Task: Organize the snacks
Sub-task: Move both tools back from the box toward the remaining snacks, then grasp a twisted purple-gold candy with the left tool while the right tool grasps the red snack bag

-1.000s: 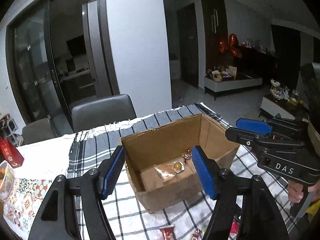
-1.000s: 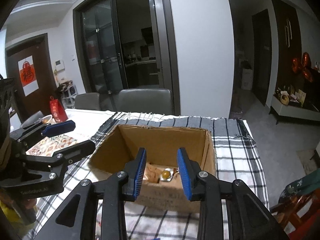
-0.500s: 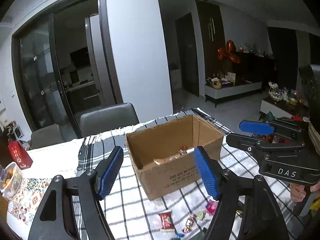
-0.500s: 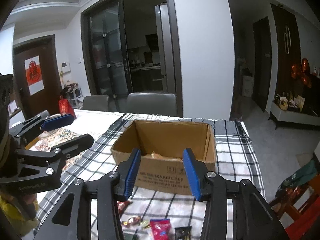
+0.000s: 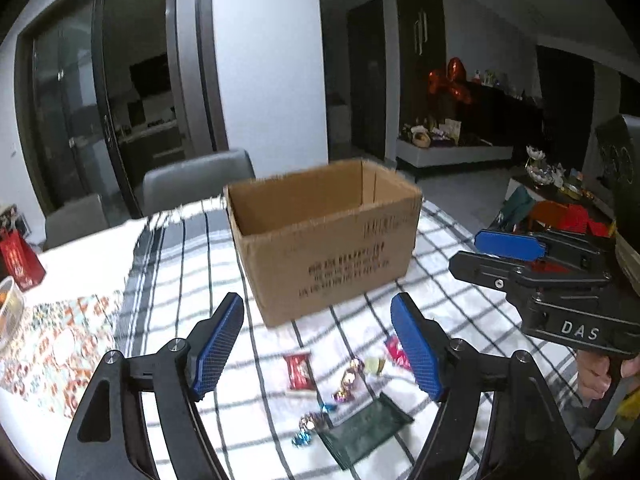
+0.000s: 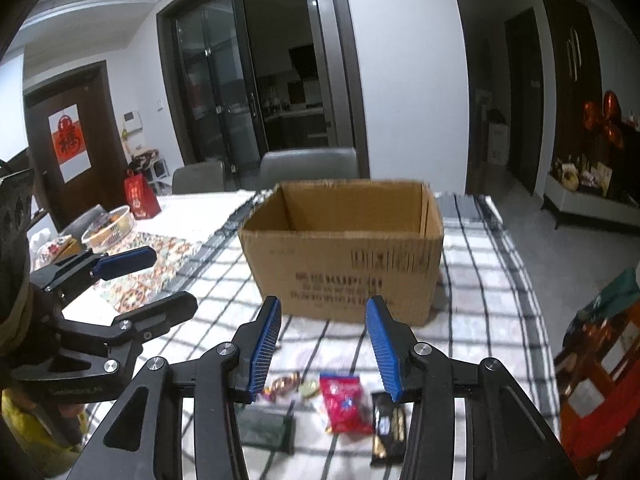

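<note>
Both grippers empty, jaws released. Left gripper jaws have just been opening, nothing between them; right gripper stands narrower, also clear. Snacks lie loose on the checked cloth of the bench, all on the near side of the cardboard box: red packet, dark bar packet, dark green sachet, a few foil candies. Box interior not visible from here.

Step in hand, as I read it: come down for the next pick. Tips:
- one item per gripper, pick pieces apart from each other near the box so the grippers don't cross
- the red packet sits just beside the bar packet; straddle the short edges of one only
- flat sachet: tilt a jaw under its edge, else it slides on the cloth.
</note>
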`<state>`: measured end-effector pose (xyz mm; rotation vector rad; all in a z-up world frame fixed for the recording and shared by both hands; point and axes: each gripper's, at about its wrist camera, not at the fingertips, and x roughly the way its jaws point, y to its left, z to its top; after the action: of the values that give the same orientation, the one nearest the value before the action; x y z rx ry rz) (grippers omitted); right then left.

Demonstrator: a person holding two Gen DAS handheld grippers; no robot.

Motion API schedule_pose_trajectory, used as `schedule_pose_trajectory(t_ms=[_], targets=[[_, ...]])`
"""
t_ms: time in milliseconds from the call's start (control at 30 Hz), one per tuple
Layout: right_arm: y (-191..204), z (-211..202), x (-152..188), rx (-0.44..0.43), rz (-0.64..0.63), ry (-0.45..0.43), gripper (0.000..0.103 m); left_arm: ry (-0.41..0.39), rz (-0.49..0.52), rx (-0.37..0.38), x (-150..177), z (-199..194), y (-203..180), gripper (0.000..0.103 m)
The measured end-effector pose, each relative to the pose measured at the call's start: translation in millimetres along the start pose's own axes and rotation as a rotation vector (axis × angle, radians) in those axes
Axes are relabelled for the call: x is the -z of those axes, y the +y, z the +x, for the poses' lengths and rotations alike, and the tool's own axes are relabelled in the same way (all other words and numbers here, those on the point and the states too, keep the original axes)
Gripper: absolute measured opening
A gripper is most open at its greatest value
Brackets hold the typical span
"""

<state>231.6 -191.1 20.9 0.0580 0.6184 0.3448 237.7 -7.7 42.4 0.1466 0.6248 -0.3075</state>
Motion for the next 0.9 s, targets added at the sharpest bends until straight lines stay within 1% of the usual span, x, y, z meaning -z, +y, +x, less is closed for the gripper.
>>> schedule_pose_trajectory(t_ms=[233,367,600,800,833,867,900], targets=[[-6.2,19.1,28.7,-0.002,0.043,0.104,0.045,0.086,0.021,0.028,25.7,18.3,-5.9,0.075],[-8.4,29.2,44.2,0.002,0.044,0.15,0.045,0.112,0.045,0.044,35.0,28.6,-8.7,0.075],[-17.5,53.9,61.7,-0.011,0.066,0.232,0.045,0.186,0.063,0.081,47.2,56.5,-10.2,0.074],[-21.7,75.7,71.6,-0.018,0.077,0.282,0.045,0.243,0.063,0.12,56.1,81.1,-9.9,0.066],[-23.1,79.6,73.2,-0.017,0.082,0.293,0.045,0.255,0.06,0.124,57.2,85.2,-9.5,0.063],[-23.7,81.5,73.7,-0.016,0.086,0.299,0.045,0.265,0.057,0.139,58.2,89.0,-9.2,0.06],[-24.7,83.9,74.7,-0.015,0.09,0.303,0.045,0.276,0.05,0.157,59.2,93.1,-9.0,0.06]])
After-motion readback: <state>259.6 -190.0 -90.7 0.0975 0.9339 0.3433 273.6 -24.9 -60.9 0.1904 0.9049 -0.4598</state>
